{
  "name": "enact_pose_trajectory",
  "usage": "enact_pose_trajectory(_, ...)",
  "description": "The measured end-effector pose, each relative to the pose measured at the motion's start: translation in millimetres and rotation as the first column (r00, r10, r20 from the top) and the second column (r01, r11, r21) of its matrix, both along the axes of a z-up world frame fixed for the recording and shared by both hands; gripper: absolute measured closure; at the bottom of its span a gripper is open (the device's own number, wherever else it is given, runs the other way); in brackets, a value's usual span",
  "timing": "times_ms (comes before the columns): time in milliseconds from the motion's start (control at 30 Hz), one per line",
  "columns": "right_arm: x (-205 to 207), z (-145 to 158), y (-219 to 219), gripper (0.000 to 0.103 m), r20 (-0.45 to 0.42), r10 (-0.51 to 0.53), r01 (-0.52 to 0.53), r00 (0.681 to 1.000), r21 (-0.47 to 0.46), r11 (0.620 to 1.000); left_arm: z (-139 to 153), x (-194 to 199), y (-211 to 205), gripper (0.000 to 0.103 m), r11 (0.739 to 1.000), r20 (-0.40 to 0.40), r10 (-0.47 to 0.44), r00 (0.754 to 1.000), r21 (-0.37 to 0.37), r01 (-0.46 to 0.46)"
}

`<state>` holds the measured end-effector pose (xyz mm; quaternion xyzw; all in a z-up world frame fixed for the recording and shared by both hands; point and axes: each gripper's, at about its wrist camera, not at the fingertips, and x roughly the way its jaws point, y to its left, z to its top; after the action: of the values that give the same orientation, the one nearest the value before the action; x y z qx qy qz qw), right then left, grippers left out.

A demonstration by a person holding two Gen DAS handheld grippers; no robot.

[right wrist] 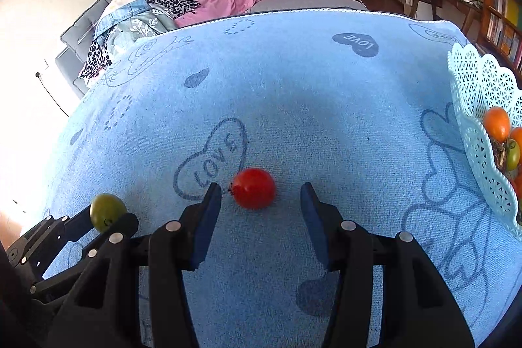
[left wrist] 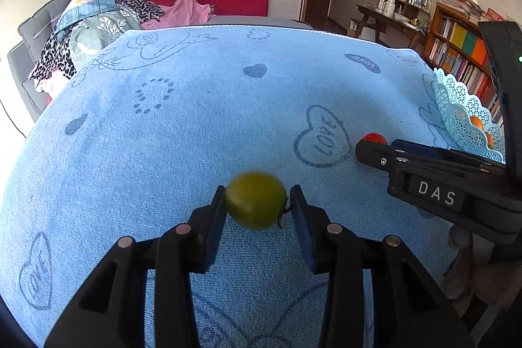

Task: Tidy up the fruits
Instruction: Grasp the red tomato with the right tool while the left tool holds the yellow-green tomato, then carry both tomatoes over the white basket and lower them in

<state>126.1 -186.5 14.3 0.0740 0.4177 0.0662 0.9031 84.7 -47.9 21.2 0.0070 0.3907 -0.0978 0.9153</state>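
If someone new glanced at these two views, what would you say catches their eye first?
Probably the green tomato pinched in the left claw above the blue towel. Next, the red tomato lying on the towel between the right claw's open pads, untouched. At the right edge, a lacy basket already holds orange and green tomatoes.

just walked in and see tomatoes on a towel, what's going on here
A person is sorting small tomatoes with a pair of handheld tongs. The left tongs are shut on a green tomato, held above the blue towel. The right tongs are open around a red tomato lying on the towel, with gaps on both sides. A lacy basket at the right edge already holds several orange and green tomatoes.
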Motion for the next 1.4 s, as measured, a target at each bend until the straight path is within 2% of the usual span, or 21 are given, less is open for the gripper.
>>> enact_pose_trajectory(233,6.3,-3.6,10.0,0.067,0.004,0.015,-0.015,1.000,-0.043,0.999,-0.8,0.7,-0.3,0.063,1.000,-0.004,-0.005,1.000,-0.007,0.005)
enact_pose_trajectory(400,4.5,-3.9,15.1,0.073,0.017,0.027,-0.026,0.999,-0.072,0.997,-1.1,1.2,-0.5,0.063,1.000,-0.004,-0.004,1.000,-0.008,0.004)
enact_pose_trajectory(1400,-61.7,19.5,-15.7,0.073,0.072,-0.055,0.054,0.996,0.022,0.998,11.6,-9.9,-10.9,0.063,0.999,0.036,-0.021,0.999,0.025,0.020)
